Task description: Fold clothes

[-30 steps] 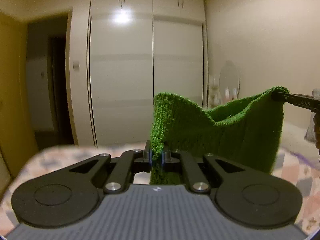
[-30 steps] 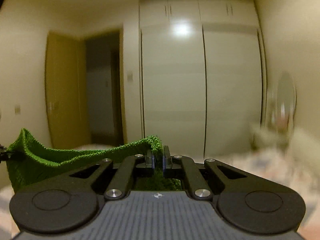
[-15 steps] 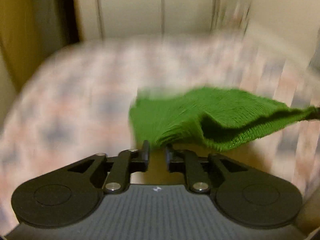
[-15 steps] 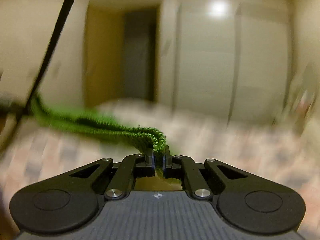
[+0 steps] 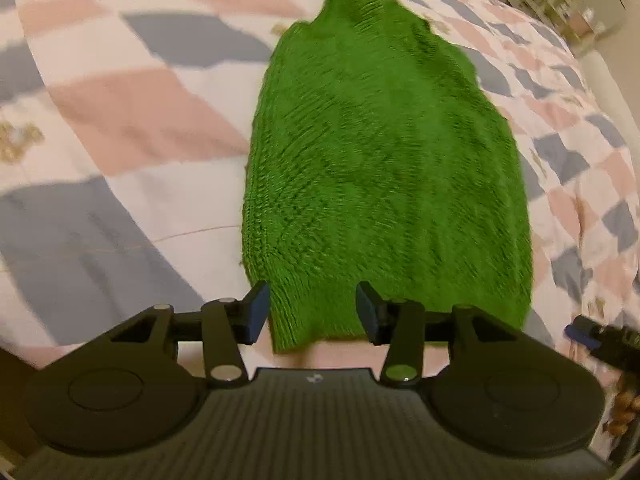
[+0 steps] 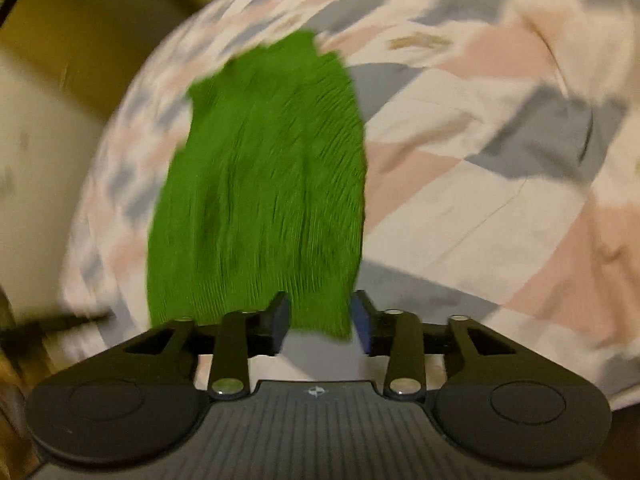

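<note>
Checkered bedspread (image 5: 132, 120) carries the green knit (image 5: 380, 168) (lying flat); left gripper (image 5: 312, 312) and right gripper (image 6: 318, 322) jaws opening, its near edge between them.

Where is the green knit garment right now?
The green knit garment lies spread flat on the checked bedspread, centre in both wrist views. Its near edge sits between the opening jaws of the left gripper and right gripper.

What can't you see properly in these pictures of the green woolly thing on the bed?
- Green knit's near edge: left wrist view, partly hidden behind the left hand-held gripper, whose jaws are opening.
- Its stitches: right wrist view, smeared by motion blur.
- Right hand-held gripper, jaws opening: only its tip shows in the left view, cut off by the edge.
- Shelf items: too small and blurred.
</note>
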Tool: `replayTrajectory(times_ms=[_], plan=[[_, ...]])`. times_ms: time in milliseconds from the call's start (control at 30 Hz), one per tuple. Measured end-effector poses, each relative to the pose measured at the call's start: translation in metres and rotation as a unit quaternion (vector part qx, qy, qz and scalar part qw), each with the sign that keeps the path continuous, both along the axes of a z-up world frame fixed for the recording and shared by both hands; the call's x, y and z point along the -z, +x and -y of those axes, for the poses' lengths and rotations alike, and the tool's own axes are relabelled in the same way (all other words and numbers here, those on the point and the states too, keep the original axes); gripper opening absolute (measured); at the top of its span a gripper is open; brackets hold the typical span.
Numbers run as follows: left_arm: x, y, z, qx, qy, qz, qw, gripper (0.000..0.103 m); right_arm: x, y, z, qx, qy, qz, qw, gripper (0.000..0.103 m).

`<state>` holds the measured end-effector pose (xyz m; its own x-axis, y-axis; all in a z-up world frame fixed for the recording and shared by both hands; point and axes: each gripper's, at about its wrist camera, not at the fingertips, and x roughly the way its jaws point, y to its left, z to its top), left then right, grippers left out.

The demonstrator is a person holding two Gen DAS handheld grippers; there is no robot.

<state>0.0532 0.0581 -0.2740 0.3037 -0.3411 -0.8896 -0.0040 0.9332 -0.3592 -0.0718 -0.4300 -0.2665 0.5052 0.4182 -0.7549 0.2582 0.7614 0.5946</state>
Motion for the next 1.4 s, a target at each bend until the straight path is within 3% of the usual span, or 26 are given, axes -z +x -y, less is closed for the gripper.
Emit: replayTrajectory(times_ms=[100, 233, 300, 367, 500, 533, 600, 667, 700, 733, 767, 867, 933, 967, 1000, 1133, 1167, 1233, 1300, 1333, 1400], plan=[[0.033, 0.003, -0.020, -0.028, -0.081, -0.012, 0.9962, 0.042, 0.046, 0.001, 0.010, 0.050, 0.068, 0.014, 0.996, 0.045], [0.063, 0.004, -0.034, -0.031, -0.160, 0.004, 0.9866, 0.057, 0.098, -0.002, 0.012, 0.087, 0.142, 0.043, 0.985, 0.049], [0.071, 0.004, -0.036, -0.022, -0.187, 0.019, 0.9820, 0.064, 0.115, -0.005, 0.011, 0.097, 0.167, 0.060, 0.979, 0.047], [0.076, 0.003, -0.034, -0.008, -0.205, 0.035, 0.9782, 0.064, 0.129, -0.006, 0.010, 0.101, 0.187, 0.079, 0.974, 0.047], [0.075, -0.003, -0.017, 0.041, -0.169, 0.092, 0.9806, 0.052, 0.141, -0.001, 0.005, 0.077, 0.185, 0.108, 0.974, 0.034], [0.074, -0.006, -0.015, 0.047, -0.159, 0.102, 0.9809, 0.039, 0.143, 0.001, 0.004, 0.072, 0.188, 0.112, 0.973, 0.033], [0.072, -0.012, -0.014, 0.054, -0.142, 0.114, 0.9817, 0.030, 0.144, 0.007, 0.000, 0.055, 0.179, 0.121, 0.975, 0.031], [0.070, -0.017, -0.014, 0.060, -0.129, 0.122, 0.9823, 0.015, 0.143, 0.012, -0.005, 0.048, 0.162, 0.120, 0.978, 0.027], [0.066, -0.017, -0.015, 0.061, -0.128, 0.121, 0.9825, 0.012, 0.141, 0.013, -0.008, 0.050, 0.153, 0.116, 0.980, 0.015], [0.062, -0.018, -0.016, 0.064, -0.127, 0.122, 0.9824, 0.012, 0.140, 0.014, -0.009, 0.054, 0.146, 0.111, 0.982, 0.010], [0.057, -0.020, -0.018, 0.064, -0.123, 0.123, 0.9826, 0.012, 0.138, 0.013, -0.010, 0.059, 0.140, 0.107, 0.983, 0.010], [0.047, -0.027, -0.031, 0.053, -0.125, 0.133, 0.9819, 0.031, 0.129, 0.010, -0.010, 0.076, 0.132, 0.099, 0.983, 0.010], [0.049, -0.032, -0.046, 0.031, -0.144, 0.136, 0.9798, 0.056, 0.125, 0.006, -0.012, 0.080, 0.122, 0.101, 0.984, 0.020], [0.056, -0.030, -0.051, 0.017, -0.157, 0.126, 0.9793, 0.063, 0.126, 0.004, -0.012, 0.086, 0.123, 0.101, 0.983, 0.020], [0.064, -0.026, -0.054, 0.004, -0.172, 0.113, 0.9785, 0.066, 0.129, 0.003, -0.013, 0.091, 0.126, 0.101, 0.983, 0.024], [0.086, -0.004, -0.051, -0.021, -0.228, 0.070, 0.9708, 0.065, 0.142, 0.005, -0.019, 0.109, 0.142, 0.105, 0.978, 0.026], [0.087, 0.002, -0.045, -0.017, -0.225, 0.063, 0.9722, 0.064, 0.145, 0.009, -0.019, 0.113, 0.149, 0.106, 0.977, 0.026], [0.087, 0.011, -0.036, -0.012, -0.208, 0.050, 0.9768, 0.031, 0.146, 0.010, -0.021, 0.116, 0.156, 0.103, 0.976, 0.025], [0.080, 0.014, -0.037, -0.008, -0.204, 0.047, 0.9778, 0.012, 0.147, 0.016, -0.023, 0.114, 0.155, 0.095, 0.977, 0.016], [0.069, 0.012, -0.039, 0.000, -0.198, 0.059, 0.9785, 0.012, 0.145, 0.017, -0.024, 0.113, 0.149, 0.090, 0.978, 0.011], [0.039, -0.001, -0.043, 0.026, -0.165, 0.114, 0.9793, 0.012, 0.139, 0.017, -0.024, 0.112, 0.137, 0.085, 0.981, 0.009]])
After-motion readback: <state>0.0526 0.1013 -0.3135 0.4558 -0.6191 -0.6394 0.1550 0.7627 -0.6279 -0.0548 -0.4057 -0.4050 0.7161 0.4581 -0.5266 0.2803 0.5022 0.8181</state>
